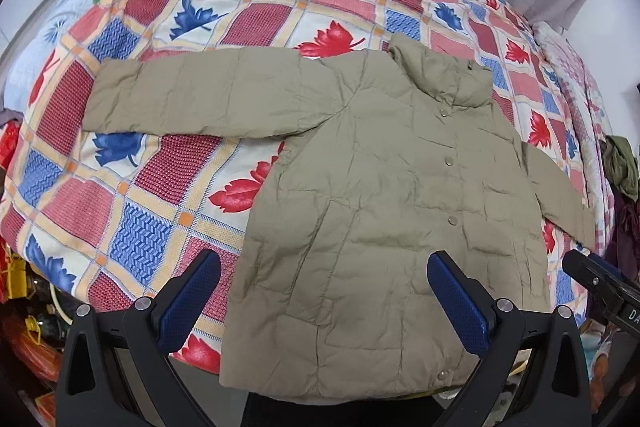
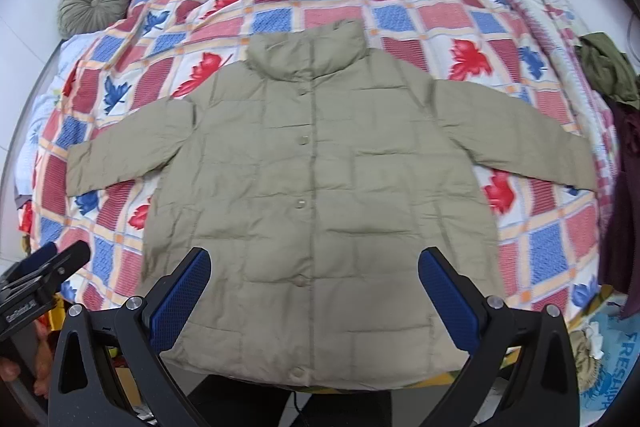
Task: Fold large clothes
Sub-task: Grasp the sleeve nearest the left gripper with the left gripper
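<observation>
Both the left gripper (image 1: 324, 291) and right gripper (image 2: 314, 287) hover with fingers spread wide and empty above the hem of the khaki jacket (image 1: 384, 211) — it lies flat, buttoned, on the bedspread (image 1: 168, 27), collar pointing away, sleeves out sideways, each gripper nearer its own sleeve.

Jacket (image 2: 320, 167): matt khaki quilted cloth, creased, dull snap buttons. Bedcover (image 1: 160, 27): printed woven cloth, textured. Gripper fingers (image 1: 460, 299): black matt plastic, blue dimpled pads, metal screws.
</observation>
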A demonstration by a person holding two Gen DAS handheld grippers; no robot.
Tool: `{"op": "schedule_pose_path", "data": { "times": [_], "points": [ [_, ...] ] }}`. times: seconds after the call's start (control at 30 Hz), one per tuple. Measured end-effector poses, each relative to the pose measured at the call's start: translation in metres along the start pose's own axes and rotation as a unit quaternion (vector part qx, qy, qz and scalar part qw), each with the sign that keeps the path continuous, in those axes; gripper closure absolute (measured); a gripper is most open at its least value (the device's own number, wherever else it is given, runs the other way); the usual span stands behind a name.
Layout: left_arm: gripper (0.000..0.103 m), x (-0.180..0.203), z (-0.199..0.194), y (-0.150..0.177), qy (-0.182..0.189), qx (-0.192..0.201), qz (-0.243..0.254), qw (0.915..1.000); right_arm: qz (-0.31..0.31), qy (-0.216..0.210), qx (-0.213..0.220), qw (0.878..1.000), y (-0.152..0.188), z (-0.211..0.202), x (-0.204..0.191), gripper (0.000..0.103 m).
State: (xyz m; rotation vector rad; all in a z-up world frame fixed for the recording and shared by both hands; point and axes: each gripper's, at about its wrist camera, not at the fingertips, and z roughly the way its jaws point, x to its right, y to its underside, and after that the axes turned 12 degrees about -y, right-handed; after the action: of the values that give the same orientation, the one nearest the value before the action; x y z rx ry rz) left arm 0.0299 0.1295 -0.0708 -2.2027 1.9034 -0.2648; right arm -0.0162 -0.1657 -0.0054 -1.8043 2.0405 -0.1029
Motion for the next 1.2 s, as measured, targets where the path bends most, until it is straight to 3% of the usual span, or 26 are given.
{"op": "schedule_pose_path", "data": {
  "times": [0.13, 0.27, 0.33, 0.47, 0.63, 0.8, 0.9, 0.97, 1.0, 1.03, 1.1, 1.2],
  "points": [
    [0.000, -0.033, 0.040, -0.013, 0.029, -0.004, -0.036, 0.9989, -0.002, -0.029, -0.013, 0.999, -0.005, 0.036, -0.016, 0.000],
    [0.000, -0.072, 0.089, -0.031, 0.092, -0.011, -0.089, 0.9917, -0.010, -0.063, -0.016, 0.998, -0.009, 0.076, -0.035, 0.000],
    [0.000, -0.091, 0.118, -0.042, 0.124, -0.017, -0.127, 0.9840, -0.007, -0.072, -0.025, 0.997, -0.010, 0.098, -0.044, 0.000],
    [0.000, -0.115, 0.166, -0.063, 0.170, -0.020, -0.185, 0.9678, -0.003, -0.079, -0.085, 0.993, -0.012, 0.145, -0.057, 0.000],
    [0.000, -0.123, 0.229, -0.089, 0.222, -0.033, -0.219, 0.9496, -0.016, -0.084, -0.103, 0.991, -0.007, 0.191, -0.063, 0.000],
    [0.001, -0.145, 0.258, -0.112, 0.229, -0.019, -0.260, 0.9377, -0.019, -0.096, -0.101, 0.990, -0.008, 0.218, -0.065, 0.000],
    [0.002, -0.166, 0.254, -0.129, 0.194, 0.012, -0.269, 0.9433, -0.025, -0.101, -0.085, 0.991, -0.018, 0.224, -0.070, 0.000],
    [0.019, -0.179, 0.254, -0.145, 0.153, 0.029, -0.263, 0.9523, -0.028, -0.106, -0.074, 0.991, -0.029, 0.228, -0.074, 0.000],
    [0.035, -0.184, 0.257, -0.152, 0.136, 0.026, -0.257, 0.9565, -0.029, -0.109, -0.072, 0.991, -0.035, 0.230, -0.076, 0.000],
    [0.060, -0.188, 0.262, -0.158, 0.127, 0.022, -0.254, 0.9587, -0.029, -0.114, -0.068, 0.991, -0.043, 0.234, -0.080, 0.000],
    [0.091, -0.194, 0.273, -0.169, 0.124, 0.011, -0.251, 0.9600, -0.030, -0.125, -0.057, 0.990, -0.057, 0.239, -0.089, 0.000],
    [0.095, -0.196, 0.259, -0.174, 0.096, 0.030, -0.245, 0.9643, -0.032, -0.139, -0.037, 0.989, -0.079, 0.249, -0.104, 0.001]
  ]
}}
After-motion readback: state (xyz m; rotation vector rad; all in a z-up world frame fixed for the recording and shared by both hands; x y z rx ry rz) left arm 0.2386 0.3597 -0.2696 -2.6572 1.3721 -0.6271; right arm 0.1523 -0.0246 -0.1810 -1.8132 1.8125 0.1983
